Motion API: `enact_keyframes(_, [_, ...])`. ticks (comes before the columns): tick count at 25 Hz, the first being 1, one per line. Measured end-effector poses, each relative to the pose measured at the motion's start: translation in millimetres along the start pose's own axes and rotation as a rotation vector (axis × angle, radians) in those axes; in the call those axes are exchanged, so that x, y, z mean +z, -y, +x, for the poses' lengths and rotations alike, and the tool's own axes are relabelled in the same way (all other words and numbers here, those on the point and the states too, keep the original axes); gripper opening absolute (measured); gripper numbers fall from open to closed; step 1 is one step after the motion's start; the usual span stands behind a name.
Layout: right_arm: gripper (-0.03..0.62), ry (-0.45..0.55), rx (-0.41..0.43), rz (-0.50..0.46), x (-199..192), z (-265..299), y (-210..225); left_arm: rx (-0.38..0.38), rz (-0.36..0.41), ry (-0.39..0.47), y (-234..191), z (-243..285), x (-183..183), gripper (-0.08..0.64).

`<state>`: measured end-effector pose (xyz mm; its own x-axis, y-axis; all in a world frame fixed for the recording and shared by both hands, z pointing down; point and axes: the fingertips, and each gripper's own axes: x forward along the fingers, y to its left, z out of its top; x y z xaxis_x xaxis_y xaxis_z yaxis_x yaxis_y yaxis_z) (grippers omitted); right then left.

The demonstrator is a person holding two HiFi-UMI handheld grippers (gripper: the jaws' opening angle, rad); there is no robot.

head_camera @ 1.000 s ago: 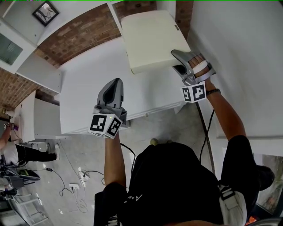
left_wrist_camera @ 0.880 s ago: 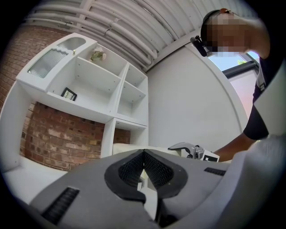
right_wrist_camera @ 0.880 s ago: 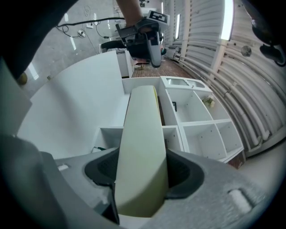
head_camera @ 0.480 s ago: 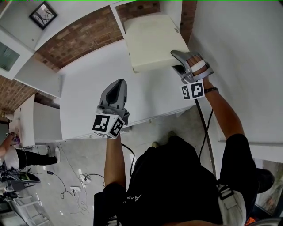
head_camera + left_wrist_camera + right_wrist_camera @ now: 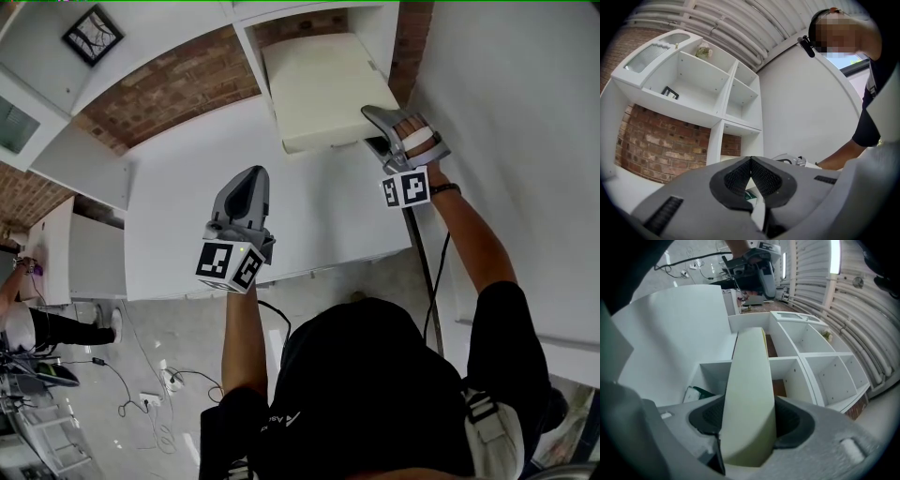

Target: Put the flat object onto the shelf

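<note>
Two dark padded jaws of the right gripper [image 5: 749, 423] clamp the near end of a cream flat rigid board [image 5: 749, 366], whose far end sits at the mouth of a white cubby shelf [image 5: 806, 357] compartment; the left gripper [image 5: 751, 176], jaws pressed together and empty, hovers short of that shelf

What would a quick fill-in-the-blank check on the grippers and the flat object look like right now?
The cream flat object is clamped in the ____ gripper. The left gripper's jaws are ____, with nothing between them. The wall behind the white shelf unit is made of ____.
Missing words: right, shut, brick.
</note>
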<state>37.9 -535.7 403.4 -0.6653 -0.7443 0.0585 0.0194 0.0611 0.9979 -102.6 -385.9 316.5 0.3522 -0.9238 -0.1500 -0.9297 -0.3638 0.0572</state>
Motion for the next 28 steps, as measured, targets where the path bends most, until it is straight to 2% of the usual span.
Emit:
enact_keyframes(10, [0.283, 0.003, -0.003, 0.004, -17, 50, 1, 0.044, 0.008, -0.007, -19, 19, -6, -0.002])
enact_keyframes(21, [0.284, 0.010, -0.003, 0.000, -26, 66, 2, 0.026, 0.009, -0.030, -18, 36, -8, -0.002])
enact_keyframes(28, [0.342, 0.024, 0.022, 0.020, -21, 64, -1, 0.016, 0.006, -0.037, -15, 40, -13, -0.002])
